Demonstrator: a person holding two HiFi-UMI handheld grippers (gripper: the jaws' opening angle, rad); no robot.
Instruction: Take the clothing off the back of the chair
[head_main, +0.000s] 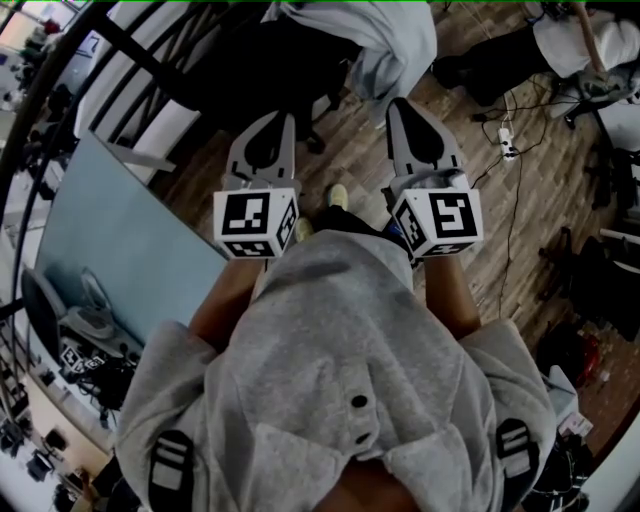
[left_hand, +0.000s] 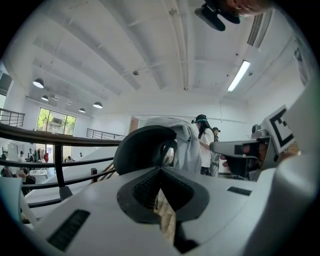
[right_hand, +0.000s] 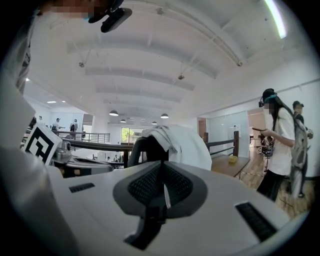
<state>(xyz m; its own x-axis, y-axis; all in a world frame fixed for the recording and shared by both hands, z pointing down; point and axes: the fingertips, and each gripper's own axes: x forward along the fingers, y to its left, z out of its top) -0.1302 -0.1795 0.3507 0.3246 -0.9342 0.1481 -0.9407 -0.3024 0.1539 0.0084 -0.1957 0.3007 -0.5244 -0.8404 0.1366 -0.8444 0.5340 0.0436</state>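
At far end: pale grey cloth garment draped over black office chair back, well apart from tongs. Left gripper & right gripper clenched, empty. Risk: fabric shoved, not pinched, if jaws left closed; chair rolled away by one-sided pull.

In the head view, my left gripper sits left of my right gripper, side by side at mid-frame, both pointing toward the top edge. The chair stands at top centre on the floor, ahead of the 2 grippers. The clothing hangs over its back, toward the upper right. A table runs along the left, with a railing beyond it at upper left.
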